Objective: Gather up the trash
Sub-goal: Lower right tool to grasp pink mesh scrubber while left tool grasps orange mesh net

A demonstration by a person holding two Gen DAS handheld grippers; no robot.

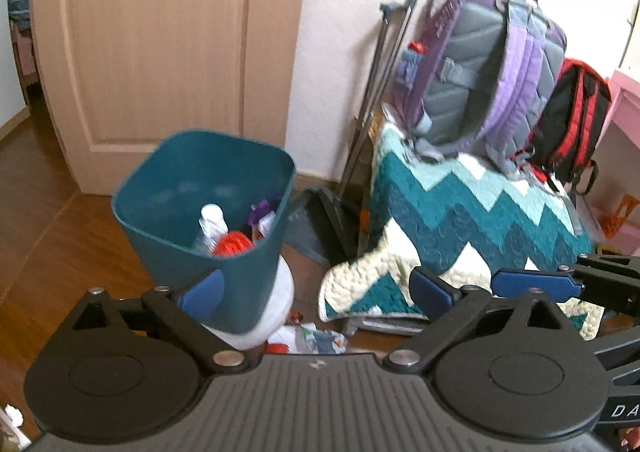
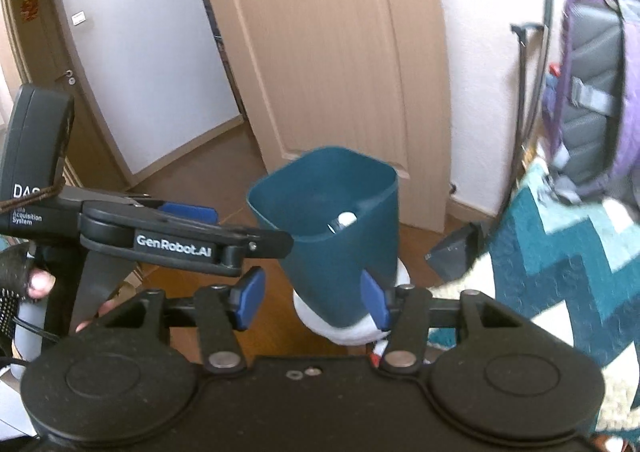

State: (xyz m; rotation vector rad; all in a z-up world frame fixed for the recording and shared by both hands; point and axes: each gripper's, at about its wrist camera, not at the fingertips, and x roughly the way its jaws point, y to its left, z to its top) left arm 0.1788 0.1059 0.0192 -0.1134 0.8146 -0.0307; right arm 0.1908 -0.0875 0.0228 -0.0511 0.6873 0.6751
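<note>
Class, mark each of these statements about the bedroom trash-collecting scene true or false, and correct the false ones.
1. The teal bin already holds a clear plastic bottle. True.
2. The purple backpack lies on the floor. False: it sits on top of the zigzag quilt.
3. Both claws are open and hold nothing. True: the left claw and right claw are both spread wide.
4. The bin is bright yellow. False: it is dark teal.
5. Some litter lies on the wooden floor near the bin's base. True.
</note>
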